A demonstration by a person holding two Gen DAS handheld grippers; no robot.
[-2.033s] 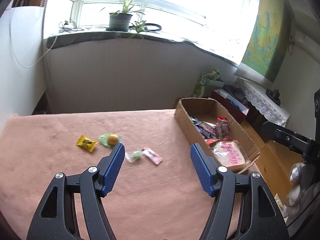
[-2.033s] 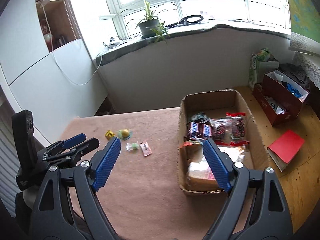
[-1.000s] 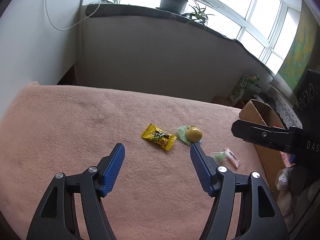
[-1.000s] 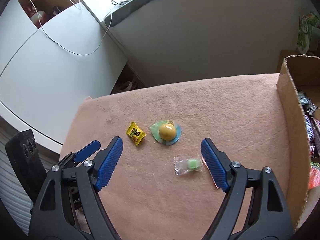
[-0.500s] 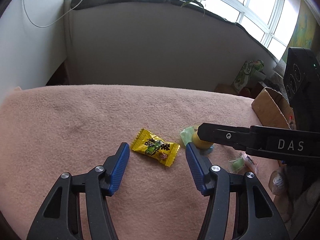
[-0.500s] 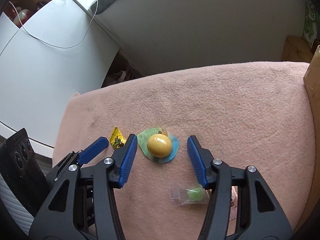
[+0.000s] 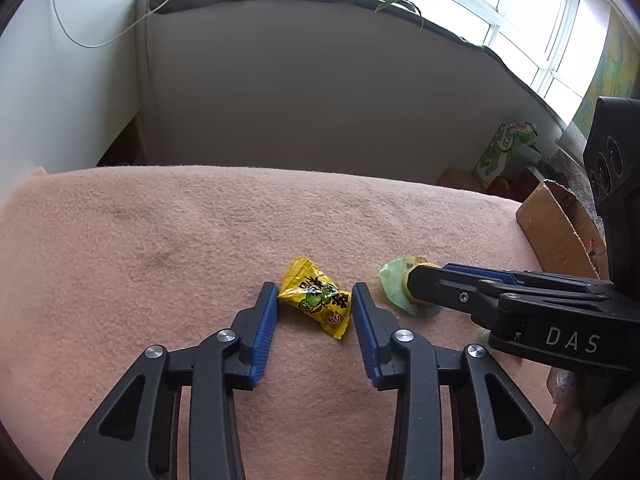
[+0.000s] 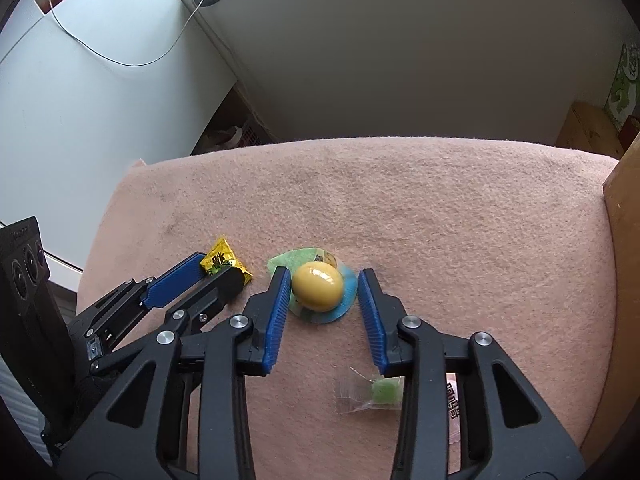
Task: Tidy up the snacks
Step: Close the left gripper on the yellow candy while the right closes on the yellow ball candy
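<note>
A yellow candy packet (image 7: 316,298) lies on the pink blanket (image 7: 160,248) between the blue pads of my left gripper (image 7: 314,294), which is open with its jaws close on either side of it. The packet also shows in the right wrist view (image 8: 224,264). A yellow egg-shaped sweet (image 8: 317,286) in a green and blue wrapper lies between the pads of my right gripper (image 8: 323,280), also open around it. In the left wrist view only the wrapper's green edge (image 7: 394,276) shows beside the right gripper's fingers (image 7: 440,284).
A small clear packet with a green sweet (image 8: 376,392) lies under the right gripper's right finger, with a pink wrapper (image 8: 452,400) next to it. The cardboard box (image 7: 556,232) stands at the blanket's right end. A wall and windowsill lie beyond the far edge.
Both grippers have come down and forward onto the blanket. The left jaws have narrowed around the yellow packet, the right jaws around the egg-shaped sweet. Nothing is lifted.
</note>
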